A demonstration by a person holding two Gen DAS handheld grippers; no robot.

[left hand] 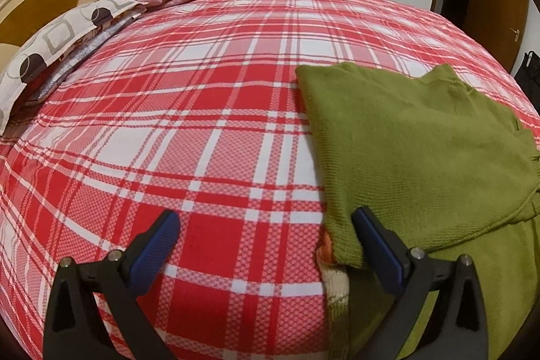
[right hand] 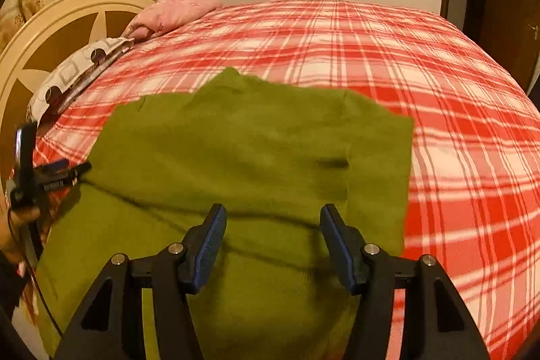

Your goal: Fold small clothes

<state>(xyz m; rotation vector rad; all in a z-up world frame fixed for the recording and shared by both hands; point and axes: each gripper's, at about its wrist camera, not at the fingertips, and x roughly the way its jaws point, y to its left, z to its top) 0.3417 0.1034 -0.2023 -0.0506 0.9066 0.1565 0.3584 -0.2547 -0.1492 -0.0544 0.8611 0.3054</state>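
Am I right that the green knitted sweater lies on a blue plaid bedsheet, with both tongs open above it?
Not quite: the plaid bedsheet is red and white, not blue, as the right wrist view shows. The green knitted sweater does lie on it, with the left tongs and right tongs open.

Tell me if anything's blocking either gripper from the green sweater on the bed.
Nothing visible does. The right gripper hangs open directly above the green sweater; the left gripper is open at its edge, over bare plaid bedspread.

Matt ribbed-knit green sweater (right hand: 236,150) on a woven checked bedspread (left hand: 202,123) (textured cloth).
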